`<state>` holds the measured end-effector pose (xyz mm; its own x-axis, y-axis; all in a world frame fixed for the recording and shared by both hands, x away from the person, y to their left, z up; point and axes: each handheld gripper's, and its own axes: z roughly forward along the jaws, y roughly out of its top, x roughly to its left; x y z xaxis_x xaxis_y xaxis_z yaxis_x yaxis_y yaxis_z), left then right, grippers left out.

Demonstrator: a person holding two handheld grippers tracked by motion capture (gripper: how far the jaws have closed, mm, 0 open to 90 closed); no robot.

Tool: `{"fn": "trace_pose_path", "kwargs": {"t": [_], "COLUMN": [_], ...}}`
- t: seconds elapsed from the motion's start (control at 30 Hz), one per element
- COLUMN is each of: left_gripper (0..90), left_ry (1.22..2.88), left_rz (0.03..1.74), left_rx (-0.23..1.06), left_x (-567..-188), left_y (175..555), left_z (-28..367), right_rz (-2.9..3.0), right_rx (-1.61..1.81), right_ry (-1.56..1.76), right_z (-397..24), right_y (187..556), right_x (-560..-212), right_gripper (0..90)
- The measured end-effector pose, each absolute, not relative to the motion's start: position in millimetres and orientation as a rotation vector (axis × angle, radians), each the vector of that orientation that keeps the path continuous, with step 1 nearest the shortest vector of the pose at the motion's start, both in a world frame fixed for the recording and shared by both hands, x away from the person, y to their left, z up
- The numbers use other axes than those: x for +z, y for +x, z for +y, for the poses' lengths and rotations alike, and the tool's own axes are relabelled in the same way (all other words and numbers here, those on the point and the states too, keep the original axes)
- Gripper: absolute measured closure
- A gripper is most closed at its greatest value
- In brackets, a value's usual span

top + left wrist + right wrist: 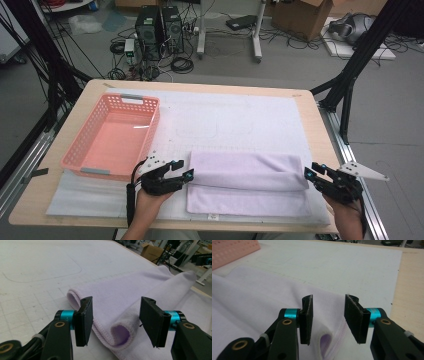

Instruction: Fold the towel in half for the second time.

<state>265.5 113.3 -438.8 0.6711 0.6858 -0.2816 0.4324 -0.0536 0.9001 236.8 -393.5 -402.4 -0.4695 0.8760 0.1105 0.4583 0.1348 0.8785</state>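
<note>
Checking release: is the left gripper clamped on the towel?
No, the left gripper stands open, its pads clear of the towel fold between them.

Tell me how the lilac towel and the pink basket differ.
The lilac towel is soft cloth, folded over itself and lying flat; the pink basket is a rigid, perforated tub with upright walls. The towel lies at the near edge between the two hand-held grippers; the basket stands at the left, farther back. Both rest on the white mat, and both are rectangular.

Both claws lie low and level, left claw (186, 170) and right claw (311, 170) facing each other, jaws parted.
</note>
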Motion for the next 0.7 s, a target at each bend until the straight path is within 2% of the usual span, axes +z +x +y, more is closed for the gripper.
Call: {"fn": "trace_pose_path", "kwargs": {"t": [0.13,0.2,0.27,0.3,0.33,0.47,0.5,0.63,0.67,0.7], "left_gripper": [44.7,44.7,44.7,44.7,44.7,44.6,44.5,43.4,43.3,43.2], "left_ry": [1.683,1.686,1.683,1.685,1.685,1.7,1.703,1.685,1.677,1.677], "left_rz": [0.929,0.928,0.93,0.931,0.932,0.933,0.935,0.942,0.947,0.95], "left_rx": [0.269,0.276,0.27,0.272,0.274,0.31,0.311,0.311,0.311,0.311], "left_x": [-439,-439,-439,-439,-439,-438,-437,-435,-435,-435], "left_y": [267,267,267,267,267,265,265,266,267,268], "left_z": [115,116,116,116,116,116,116,119,119,120], "right_rz": [2.109,2.174,2.219,2.219,2.229,2.263,2.28,2.342,2.303,2.248], "right_rx": [1.224,1.15,1.129,1.129,1.153,1.167,1.162,1.192,1.218,1.279], "right_ry": [1.297,1.28,1.261,1.261,1.233,1.187,1.179,1.195,1.216,1.226], "right_z": [-376,-371,-373,-373,-376,-381,-383,-396,-399,-403], "right_y": [254,257,254,254,247,233,227,210,208,208], "right_x": [-419,-427,-428,-428,-425,-421,-421,-424,-421,-419], "right_gripper": [54.2,55.6,79.1,79.1,83.9,84.1,83.8,59.1,54.2,53.6]}}
